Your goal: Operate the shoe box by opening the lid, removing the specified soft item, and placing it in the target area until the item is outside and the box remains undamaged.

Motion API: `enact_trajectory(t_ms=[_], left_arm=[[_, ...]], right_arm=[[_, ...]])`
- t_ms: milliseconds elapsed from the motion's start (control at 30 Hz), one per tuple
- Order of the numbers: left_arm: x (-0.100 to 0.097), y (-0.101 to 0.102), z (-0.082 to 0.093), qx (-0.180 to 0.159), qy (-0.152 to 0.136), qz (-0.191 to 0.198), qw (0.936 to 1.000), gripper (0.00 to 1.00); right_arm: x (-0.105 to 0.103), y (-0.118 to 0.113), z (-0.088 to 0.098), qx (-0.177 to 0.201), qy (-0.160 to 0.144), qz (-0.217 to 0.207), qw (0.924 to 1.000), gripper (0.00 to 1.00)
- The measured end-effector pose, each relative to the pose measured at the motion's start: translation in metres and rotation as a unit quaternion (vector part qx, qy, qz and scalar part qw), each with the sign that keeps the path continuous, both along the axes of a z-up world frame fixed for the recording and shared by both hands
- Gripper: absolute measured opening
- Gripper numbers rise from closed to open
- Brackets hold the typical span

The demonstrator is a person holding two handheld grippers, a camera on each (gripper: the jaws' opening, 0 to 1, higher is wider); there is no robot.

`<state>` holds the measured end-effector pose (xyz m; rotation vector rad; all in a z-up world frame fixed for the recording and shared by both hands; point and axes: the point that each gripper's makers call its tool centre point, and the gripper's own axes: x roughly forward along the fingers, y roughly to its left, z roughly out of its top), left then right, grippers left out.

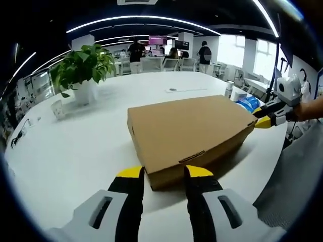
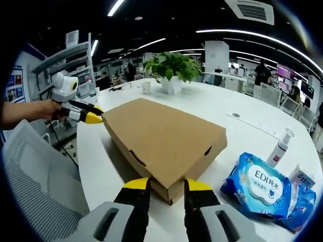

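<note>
Lying closed on white table (image 1: 75,151): brown cardboard shoe box (image 1: 189,133), lid flat. Sitting at near front edge in left gripper view: left gripper (image 1: 164,174), jaws parted, gripping nothing, tips just beside box. Reaching at opposite corner: right gripper (image 2: 167,185), jaws likewise spread and empty, tips flanking box corner. Resting near box: blue wipes pack (image 2: 265,189) and white spray bottle (image 2: 279,147). Standing farther back: potted plant (image 1: 83,70).
</note>
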<state>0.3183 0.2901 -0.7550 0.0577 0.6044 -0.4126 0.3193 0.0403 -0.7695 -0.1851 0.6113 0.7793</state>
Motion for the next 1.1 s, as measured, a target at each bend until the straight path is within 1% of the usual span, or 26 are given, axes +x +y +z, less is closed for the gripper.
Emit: enact_trajectory(t_ms=[200,533,767,1100], left_arm=[[0.011,0.0,0.0,-0.004,0.0,0.009,1.0,0.32],[0.028,-0.007,0.001,-0.002,0.004,0.014,0.9999,0.32],[0.043,-0.013,0.0,-0.003,0.003,0.021,0.9998,0.32],[0.063,-0.017,0.0,-0.007,0.005,0.018,0.9998,0.31]], right_arm=[[0.005,-0.002,0.001,0.003,0.001,-0.004,1.0,0.23],[0.024,-0.009,0.001,0.002,0.001,-0.011,0.9999,0.23],[0.043,-0.014,0.0,-0.008,-0.003,-0.012,0.9999,0.23],[0.068,-0.02,-0.001,-0.021,-0.006,-0.013,0.9997,0.24]])
